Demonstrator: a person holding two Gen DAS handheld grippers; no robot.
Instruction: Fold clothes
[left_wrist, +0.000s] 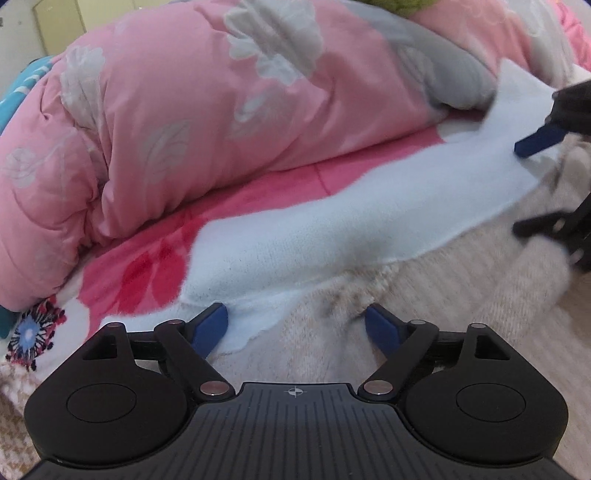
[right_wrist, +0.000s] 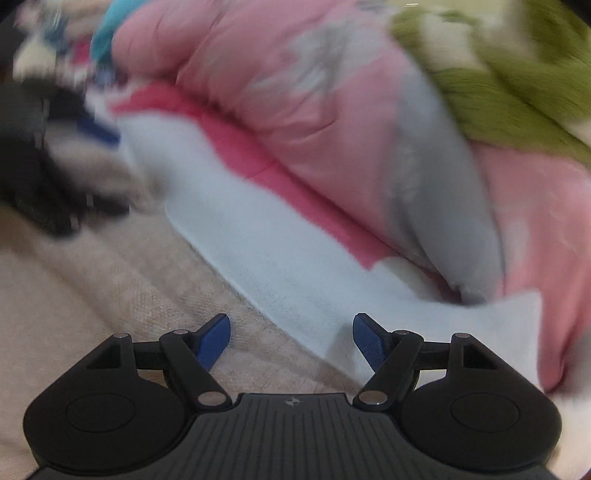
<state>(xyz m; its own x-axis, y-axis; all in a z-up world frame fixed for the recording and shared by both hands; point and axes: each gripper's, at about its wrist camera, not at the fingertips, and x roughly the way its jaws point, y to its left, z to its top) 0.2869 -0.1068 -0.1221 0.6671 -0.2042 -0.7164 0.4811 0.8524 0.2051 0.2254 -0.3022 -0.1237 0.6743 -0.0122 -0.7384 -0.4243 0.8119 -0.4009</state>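
Note:
A pale blue knit garment (left_wrist: 332, 225) lies as a long strip across the bed, beside a beige fuzzy garment (left_wrist: 424, 332). My left gripper (left_wrist: 295, 325) is open, its blue fingers spread just over the seam where the pale blue edge meets the beige fabric. The right gripper (left_wrist: 524, 184) shows at the far right, open above the strip's other end. In the blurred right wrist view the right gripper (right_wrist: 291, 339) is open over the pale blue garment (right_wrist: 280, 258) and beige garment (right_wrist: 110, 288); the left gripper (right_wrist: 66, 155) is a dark blur at the left.
A bulky pink quilt (left_wrist: 203, 110) with grey flowers is heaped along the far side of the garments. A pink and red flowered sheet (left_wrist: 147, 269) covers the bed. A green and white blanket (right_wrist: 498, 92) lies on the quilt.

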